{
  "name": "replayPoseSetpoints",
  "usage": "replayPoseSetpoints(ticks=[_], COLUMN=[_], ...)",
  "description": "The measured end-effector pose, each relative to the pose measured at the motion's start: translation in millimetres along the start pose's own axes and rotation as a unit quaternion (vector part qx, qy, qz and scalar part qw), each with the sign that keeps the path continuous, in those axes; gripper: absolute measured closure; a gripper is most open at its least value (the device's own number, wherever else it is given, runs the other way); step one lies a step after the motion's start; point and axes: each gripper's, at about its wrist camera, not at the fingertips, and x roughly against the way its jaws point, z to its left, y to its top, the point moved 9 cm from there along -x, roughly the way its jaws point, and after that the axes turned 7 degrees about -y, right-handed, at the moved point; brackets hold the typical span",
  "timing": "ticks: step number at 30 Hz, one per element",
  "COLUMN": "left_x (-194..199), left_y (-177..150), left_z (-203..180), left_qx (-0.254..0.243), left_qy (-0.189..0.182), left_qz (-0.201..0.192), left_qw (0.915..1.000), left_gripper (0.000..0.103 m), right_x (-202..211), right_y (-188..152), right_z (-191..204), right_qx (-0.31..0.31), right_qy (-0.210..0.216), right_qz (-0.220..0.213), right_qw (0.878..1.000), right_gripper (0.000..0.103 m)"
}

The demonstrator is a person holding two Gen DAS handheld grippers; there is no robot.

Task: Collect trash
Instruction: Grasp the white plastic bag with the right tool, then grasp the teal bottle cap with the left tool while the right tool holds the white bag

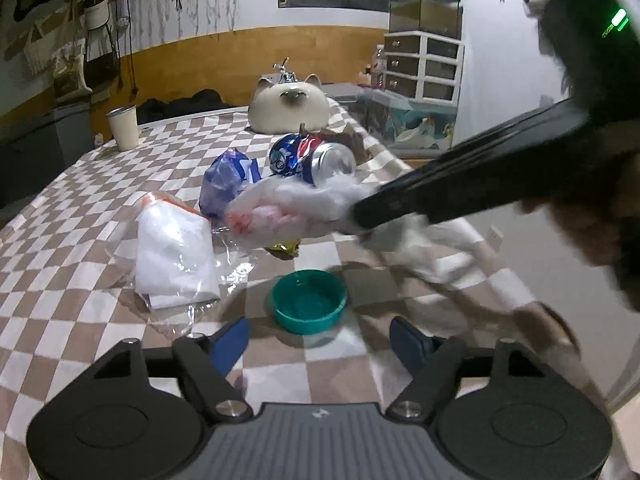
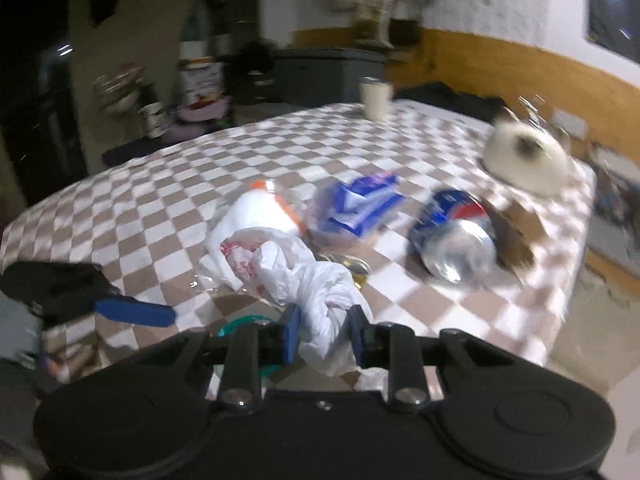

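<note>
My right gripper (image 2: 324,336) is shut on a crumpled white plastic bag (image 2: 304,280) with red print and holds it above the checkered table; it also shows in the left wrist view (image 1: 276,216), with the right gripper (image 1: 360,216) reaching in from the right. My left gripper (image 1: 320,340) is open and empty just before a teal lid (image 1: 308,300). On the table lie a white bag with orange trim (image 1: 172,252), a blue wrapper (image 1: 228,184) and a crushed Pepsi can (image 1: 312,158). The can (image 2: 452,236) and the blue wrapper (image 2: 356,208) also show in the right wrist view.
A cat-shaped cushion (image 1: 288,108) sits at the far end of the checkered table (image 1: 60,248), a cream cup (image 1: 122,128) at the far left. A yellow wrapper (image 1: 286,248) lies under the held bag. A drawer unit (image 1: 422,66) stands beyond the table's right edge.
</note>
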Motion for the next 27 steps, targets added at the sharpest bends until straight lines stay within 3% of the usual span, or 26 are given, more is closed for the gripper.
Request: replayPoseSetpoints(ticks=[2,7,13,17,19,22,27], left_x=[-6.2,-18.8,-32.7,-29.3,-23.1,-12.1,3.9], left_y=[3.0,7.5,8.0,7.8,6.5,1.9,-12.1], left_z=[0.7,0.7,2.8,3.5,5.2,11.0,24.9], left_qx=[-0.005,-0.021,-0.031,-0.02,-0.011,0.007,0.041], left_qy=[0.004,0.012,0.023,0.022,0.021,0.026,0.034], left_qz=[-0.003,-0.008,-0.006,-0.016,-0.021,-0.025,-0.027], left_qw=[1.0,0.9997,0.9992,0.9994,0.9995,0.9993,0.9982], left_gripper=[0.041,0.044,0.053,0.053,0.053,0.053,0.053], right_x=[5.5,30.0,43.9,40.9,41.4,42.2,32.7], right_y=[-1.4,-8.7,-27.8,-29.4,-29.8,-27.0,-26.4], right_z=[-4.1,-23.6,-26.7,-11.3,-6.4,-6.9,-18.1], right_qx=[-0.021,-0.114,-0.228,-0.216,-0.196,-0.166,-0.138], right_qy=[-0.006,-0.022,0.0,0.035,0.042,0.052,0.077], right_qz=[0.009,0.036,0.078,0.072,0.063,0.04,0.027], right_qw=[1.0,0.993,0.971,0.973,0.978,0.984,0.987], right_gripper=[0.076,0.077,0.077,0.072,0.059,0.049,0.045])
